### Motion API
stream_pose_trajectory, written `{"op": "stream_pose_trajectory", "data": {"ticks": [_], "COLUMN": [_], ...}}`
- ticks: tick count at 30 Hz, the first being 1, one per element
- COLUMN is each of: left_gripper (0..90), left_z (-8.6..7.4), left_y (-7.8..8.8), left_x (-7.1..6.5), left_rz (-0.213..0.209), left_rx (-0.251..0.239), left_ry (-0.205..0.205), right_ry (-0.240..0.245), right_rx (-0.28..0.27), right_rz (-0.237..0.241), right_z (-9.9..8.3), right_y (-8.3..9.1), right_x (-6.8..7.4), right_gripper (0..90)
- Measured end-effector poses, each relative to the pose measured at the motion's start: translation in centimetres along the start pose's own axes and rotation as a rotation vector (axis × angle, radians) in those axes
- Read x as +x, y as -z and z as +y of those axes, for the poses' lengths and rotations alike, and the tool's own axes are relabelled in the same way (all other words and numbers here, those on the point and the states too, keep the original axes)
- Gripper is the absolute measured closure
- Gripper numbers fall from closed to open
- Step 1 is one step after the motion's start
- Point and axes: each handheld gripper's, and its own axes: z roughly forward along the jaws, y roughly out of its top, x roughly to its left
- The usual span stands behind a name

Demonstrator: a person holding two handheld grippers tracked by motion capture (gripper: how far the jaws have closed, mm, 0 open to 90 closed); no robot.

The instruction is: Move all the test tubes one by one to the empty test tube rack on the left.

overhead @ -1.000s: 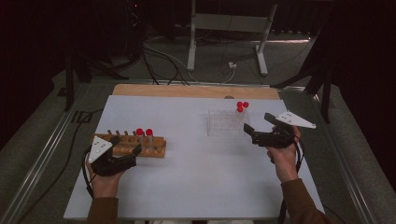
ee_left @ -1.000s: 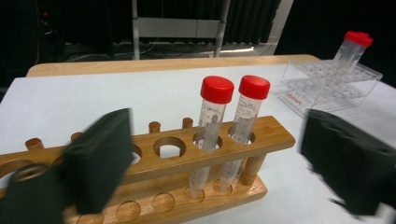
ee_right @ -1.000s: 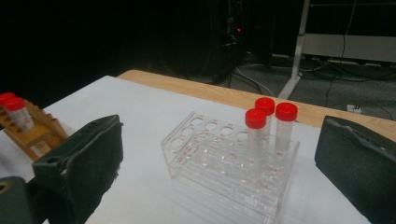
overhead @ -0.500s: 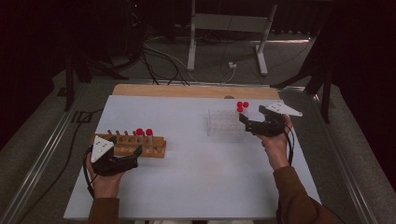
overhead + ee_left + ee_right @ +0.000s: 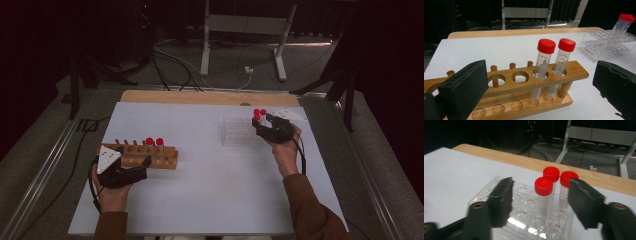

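A white table (image 5: 210, 200) carries two racks. On its left side lies a wooden rack (image 5: 524, 85), long axis running across the table, with two red-capped tubes (image 5: 544, 67) standing upright in its right-end holes. The left gripper (image 5: 131, 169) rests just in front of this rack with its jaws spread wide; in the left gripper view the rack lies between them and neither pad touches it. The left hand (image 5: 111, 192) grips from behind, forearm coming in from the bottom edge.

On the right stands a clear plastic rack (image 5: 524, 220) holding three upright red-capped tubes (image 5: 543, 197) at its far right corner. The right gripper (image 5: 264, 126) has just been closing; its jaws flank the tubes, half open, pads not yet pressing. The right hand (image 5: 286, 150) reaches forward, forearm angled inward.
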Motion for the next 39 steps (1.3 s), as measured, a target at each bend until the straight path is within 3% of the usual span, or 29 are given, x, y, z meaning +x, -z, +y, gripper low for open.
{"op": "stream_pose_trajectory", "data": {"ticks": [6, 12, 24, 39], "left_gripper": [0.9, 0.9, 0.9, 0.9], "left_z": [-0.1, -0.1, -0.1, -0.1], "left_y": [-0.1, 0.1, 0.2, 0.0], "left_x": [0.1, 0.1, 0.3, 0.3], "left_rz": [0.0, 0.004, 0.006, 0.004], "left_rx": [0.002, -0.005, -0.009, -0.004], "left_ry": [0.005, 0.004, 0.009, 0.007], "right_ry": [-0.002, -0.012, -0.006, 0.004], "right_rx": [0.016, 0.036, 0.067, 0.025], "right_rz": [-0.019, -0.053, -0.055, -0.059], "right_z": [-0.4, -0.9, -1.4, -0.4], "right_y": [-1.1, -2.1, -3.3, -2.2], "right_x": [0.0, -0.3, -0.2, 0.0], "right_gripper": [57.0, 63.4, 73.5, 74.4]}}
